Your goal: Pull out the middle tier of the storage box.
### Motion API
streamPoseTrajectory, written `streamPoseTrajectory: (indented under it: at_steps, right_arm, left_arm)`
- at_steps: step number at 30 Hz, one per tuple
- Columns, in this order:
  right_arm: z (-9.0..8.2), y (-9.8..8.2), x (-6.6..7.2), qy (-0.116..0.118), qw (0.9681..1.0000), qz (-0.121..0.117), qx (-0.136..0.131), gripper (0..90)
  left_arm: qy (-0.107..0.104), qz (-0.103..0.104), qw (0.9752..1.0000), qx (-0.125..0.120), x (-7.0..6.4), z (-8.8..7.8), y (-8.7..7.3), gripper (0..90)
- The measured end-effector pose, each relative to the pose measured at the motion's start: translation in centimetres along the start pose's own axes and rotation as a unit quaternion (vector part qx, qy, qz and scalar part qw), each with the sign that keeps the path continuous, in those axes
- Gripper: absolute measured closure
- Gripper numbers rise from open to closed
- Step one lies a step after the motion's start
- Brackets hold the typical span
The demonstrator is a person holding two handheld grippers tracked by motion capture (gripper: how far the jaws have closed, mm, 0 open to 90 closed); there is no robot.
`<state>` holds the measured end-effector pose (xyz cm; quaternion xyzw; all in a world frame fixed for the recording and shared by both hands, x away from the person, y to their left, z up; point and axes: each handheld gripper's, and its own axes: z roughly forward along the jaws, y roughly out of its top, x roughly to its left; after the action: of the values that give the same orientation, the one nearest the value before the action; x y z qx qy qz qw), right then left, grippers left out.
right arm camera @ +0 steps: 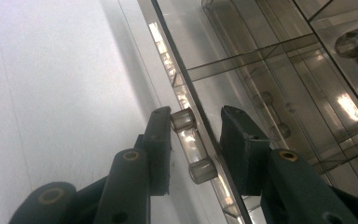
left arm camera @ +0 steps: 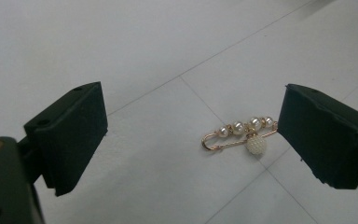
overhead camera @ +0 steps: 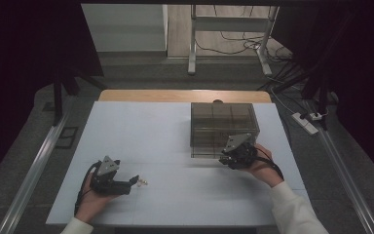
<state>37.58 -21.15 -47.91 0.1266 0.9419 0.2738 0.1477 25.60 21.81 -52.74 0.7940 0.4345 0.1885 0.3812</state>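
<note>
Progress looks early to me: the small gold safety-pin brooch with white pearl beads [left arm camera: 239, 136] lies loose on the white table mat [overhead camera: 165, 131], lower left of centre in the high view, and nothing is lifted yet. My left gripper [left arm camera: 191, 135] sits low at the lower left of that view with its jaws spread wide; the brooch rests between them, close to the jaw on the right of the left gripper view, touching neither as far as I can see.

My right gripper [right arm camera: 196, 140] is at the front of the smoky clear-plastic drawer box [overhead camera: 224, 127], right of centre. Its jaws straddle the clear cylindrical drawer handle [right arm camera: 193, 149]; one pad seems to touch it, the other stands off, so I judge it not yet clamped. I would say the drawer is unopened, and the pulling, picking up and stowing remain.

From above, the brooch is a pale speck and the handle is hidden behind my hand. The gripper views give the pearls, the dangling bead and the box's inner dividers.
</note>
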Motion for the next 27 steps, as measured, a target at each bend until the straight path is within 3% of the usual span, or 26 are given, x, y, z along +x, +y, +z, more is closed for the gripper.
streamPoseTrajectory:
  at_steps: [14,18,27]
  right_arm:
    - [0.08,-0.17,-0.16,0.004,1.0,0.007,-0.001,60.7]
    - [-0.1,-0.2,-0.28,0.008,0.9999,0.012,-0.005,55.1]
    - [-0.81,-0.4,-0.41,-0.006,0.9962,0.054,-0.069,41.3]
  left_arm:
    - [0.0,0.001,1.0,0.0,0.0,0.01,-0.01,8.3]
    - [0.0,0.0,1.0,-0.001,0.01,-0.01,0.0,8.3]
    - [0.001,0.0,1.0,-0.002,0.01,-0.07,0.0,8.3]
